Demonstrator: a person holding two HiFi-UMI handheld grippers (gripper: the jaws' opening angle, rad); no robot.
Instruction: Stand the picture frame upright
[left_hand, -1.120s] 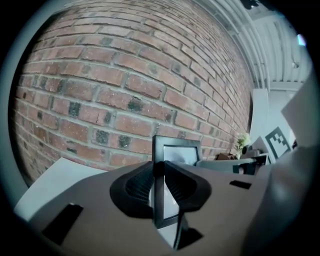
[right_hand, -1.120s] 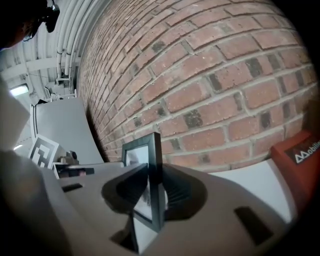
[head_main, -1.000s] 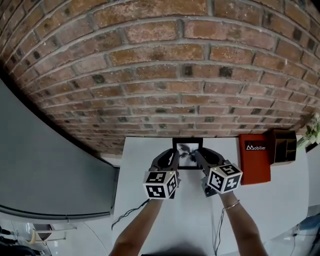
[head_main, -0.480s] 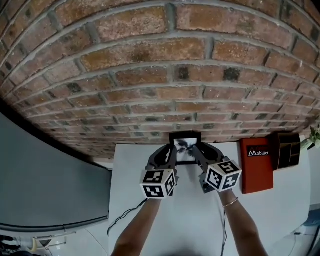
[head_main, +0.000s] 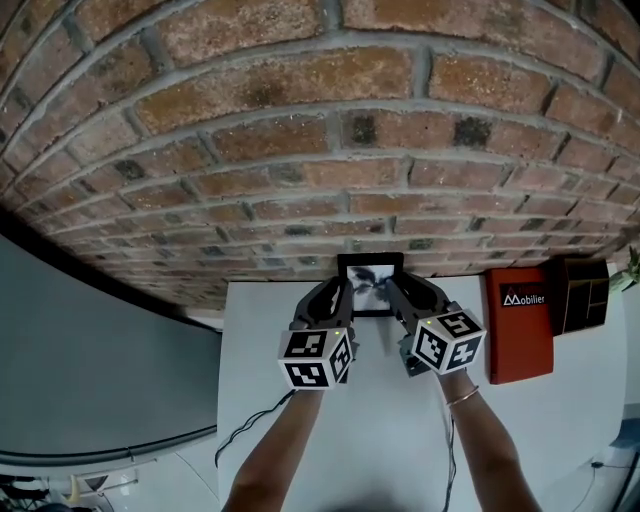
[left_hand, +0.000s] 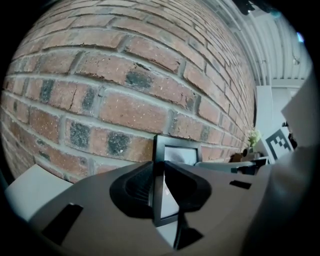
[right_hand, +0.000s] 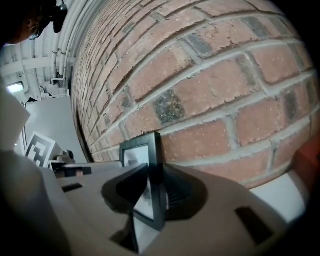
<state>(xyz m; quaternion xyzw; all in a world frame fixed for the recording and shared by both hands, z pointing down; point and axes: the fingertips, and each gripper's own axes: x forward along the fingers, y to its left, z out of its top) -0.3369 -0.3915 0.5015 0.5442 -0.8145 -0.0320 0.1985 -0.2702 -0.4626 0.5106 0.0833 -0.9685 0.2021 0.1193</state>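
Your picture frame (head_main: 370, 283) is a small rectangle with a black border, holding a pale print with a dark blot on it; it stands near upright, face toward you, at the far edge of the white table (head_main: 260, 330), just before the brick wall (head_main: 330, 150); your left gripper (head_main: 344, 292) clamps its left edge, your right gripper (head_main: 394, 292) its right edge; whether its foot touches the table you cannot tell.

The left tool (head_main: 343, 292) and right tool (head_main: 399, 292) are grey with dark pads. Each bears a white cube (head_main: 318, 358) of black square markers. Behind the right cube (head_main: 448, 342) is a thin bracelet (head_main: 462, 404). Behind the left cube trails a black cable (head_main: 250, 428).
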